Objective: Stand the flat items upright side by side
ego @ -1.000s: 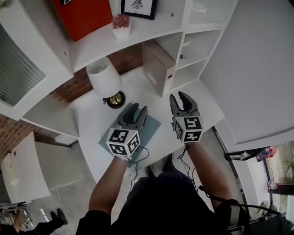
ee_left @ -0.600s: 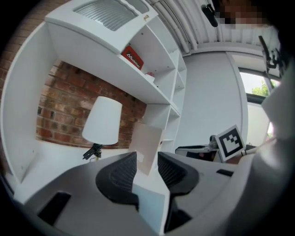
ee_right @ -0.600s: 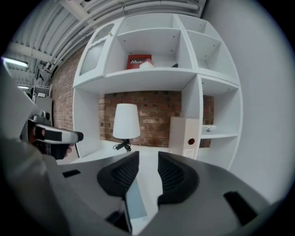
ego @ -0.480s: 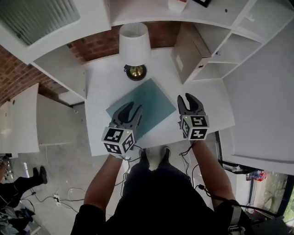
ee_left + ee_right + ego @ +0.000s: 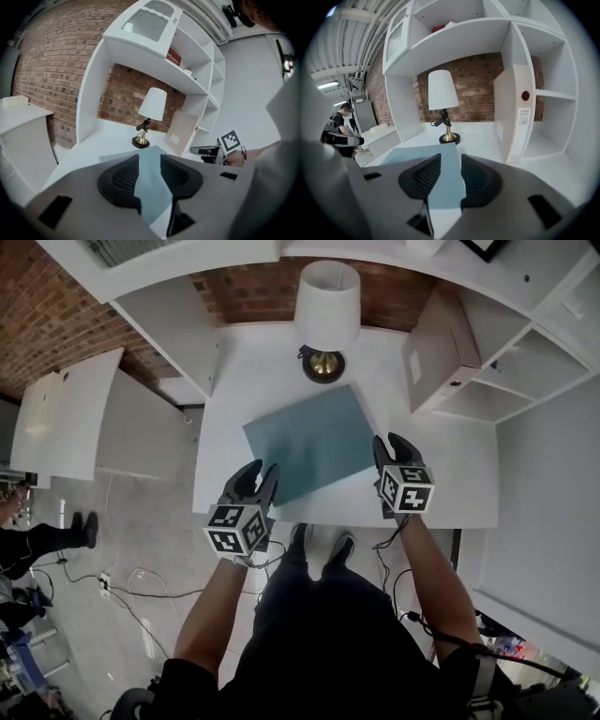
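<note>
- We find the left gripper (image 5: 255, 480) at the near left of the desk (image 5: 441, 488), with its tips over the near left edge of the teal folder (image 5: 309, 442).
- In the left gripper view, the left gripper (image 5: 149, 159) has its jaws apart. Nothing sits between the ribbed pads; the teal folder (image 5: 152, 180) shows through the gap, lying on the desk beyond.
- We find the right gripper (image 5: 393, 444) just beside the right corner of the teal folder.
- In the right gripper view, the right gripper (image 5: 450, 161) also has its jaws apart with nothing clamped. The teal folder (image 5: 417, 154) shows through the gap.
- The teal folder lies flat in the middle of the desk, turned at an angle to the desk edges. From the head view we cannot tell whether either gripper touches it.
- A binder (image 5: 439, 348) stands upright at the far right of the desk, just beside the shelf unit (image 5: 530, 367). The right gripper view shows a round hole and a label on the spine of the binder (image 5: 513, 112).
- A lamp (image 5: 327, 296) with a white shade and a brass base stands at the back of the desk, between the teal folder and the brick wall (image 5: 253, 292).
- The lamp base is near the far corner of the teal folder but clear of it.
- Cables (image 5: 141, 587) lie on the floor (image 5: 122, 521) to the left of the desk.
- Another person (image 5: 340, 124) is visible in the background of the right gripper view.
</note>
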